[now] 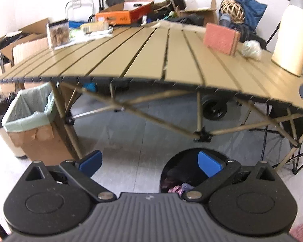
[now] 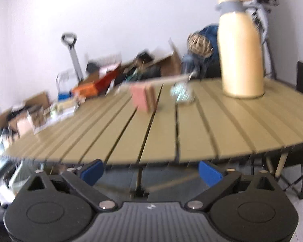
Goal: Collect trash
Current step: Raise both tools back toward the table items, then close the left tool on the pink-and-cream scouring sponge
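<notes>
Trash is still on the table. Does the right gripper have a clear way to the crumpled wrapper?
Probably yes. The right gripper is open and empty, and bare slats lie between it and the wrapper. The pink block and jug stand to either side.

White wall (image 2: 131, 10) plain, evenly lit, no hard shadows. Slatted tan folding desk (image 1: 143, 56) on crossed metal legs (image 1: 200, 119) filled mid-room. Floor (image 1: 135, 133) grey, glossy, faint reflections. Open cardboard boxes (image 1: 24, 46) stacked against the wall at left, more clutter along the back wall. Black folding chair frame (image 1: 301, 157) stood at the desk's right end. Black wheel (image 1: 214, 109) showed under the desk. Right wrist view blurred; bright strip at its left edge, possibly a window.
</notes>
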A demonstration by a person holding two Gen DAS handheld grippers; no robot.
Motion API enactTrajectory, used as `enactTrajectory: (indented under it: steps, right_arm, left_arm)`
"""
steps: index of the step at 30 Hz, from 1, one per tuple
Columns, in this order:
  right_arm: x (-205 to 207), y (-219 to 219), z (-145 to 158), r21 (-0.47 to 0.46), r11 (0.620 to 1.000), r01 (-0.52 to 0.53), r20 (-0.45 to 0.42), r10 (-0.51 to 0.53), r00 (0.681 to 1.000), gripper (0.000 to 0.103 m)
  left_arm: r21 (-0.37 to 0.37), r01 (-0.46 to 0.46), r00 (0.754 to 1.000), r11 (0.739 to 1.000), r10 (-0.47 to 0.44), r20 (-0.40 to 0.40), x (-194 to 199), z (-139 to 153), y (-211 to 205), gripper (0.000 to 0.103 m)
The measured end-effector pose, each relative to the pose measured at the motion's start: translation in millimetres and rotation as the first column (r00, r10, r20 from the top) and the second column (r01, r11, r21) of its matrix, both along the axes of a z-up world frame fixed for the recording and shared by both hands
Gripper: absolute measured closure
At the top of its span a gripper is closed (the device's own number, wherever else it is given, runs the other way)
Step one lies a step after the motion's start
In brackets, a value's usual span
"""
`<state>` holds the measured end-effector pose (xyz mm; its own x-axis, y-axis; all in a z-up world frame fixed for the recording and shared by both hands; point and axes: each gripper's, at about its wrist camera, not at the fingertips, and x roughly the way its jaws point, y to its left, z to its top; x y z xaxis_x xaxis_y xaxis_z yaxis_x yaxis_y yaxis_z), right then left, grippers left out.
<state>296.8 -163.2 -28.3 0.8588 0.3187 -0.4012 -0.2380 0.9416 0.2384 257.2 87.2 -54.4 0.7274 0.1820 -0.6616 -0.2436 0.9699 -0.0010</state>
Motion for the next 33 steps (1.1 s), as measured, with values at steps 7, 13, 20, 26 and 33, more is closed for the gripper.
enactTrajectory:
  steps: [7, 13, 20, 26, 33]
  right_arm:
    - [30.9, -29.4, 14.0, 0.096, 0.994, 0.059, 0.051, -0.064, 0.997, 0.000]
    - [64.2, -50.6, 23.7, 0.154, 0.981, 0.119, 0.079, -0.133, 0.988, 0.000]
    - [114.6, -72.5, 28.3, 0.190, 0.971, 0.143, 0.097, -0.163, 0.982, 0.000]
    - [157.2, -86.1, 34.3, 0.154, 0.971, 0.181, 0.115, -0.200, 0.973, 0.000]
    - [219.4, -101.5, 45.4, 0.171, 0.970, 0.172, 0.056, -0.184, 0.981, 0.000]
  left_arm:
    - [-0.007, 0.015, 0.996, 1.000, -0.014, 0.092, 25.1, 34.2, -24.6, 0.000]
    - [-0.008, 0.023, 0.987, 1.000, -0.021, 0.156, 64.7, 62.6, -47.7, 0.000]
    - [0.012, 0.019, 0.984, 1.000, -0.021, 0.178, 122.6, 76.1, -78.3, 0.000]
    - [0.047, 0.018, 0.985, 0.999, -0.026, 0.170, 179.7, 78.8, -103.5, 0.000]
    - [0.076, -0.022, 0.988, 0.997, 0.010, 0.156, 244.0, 74.0, -126.7, 0.000]
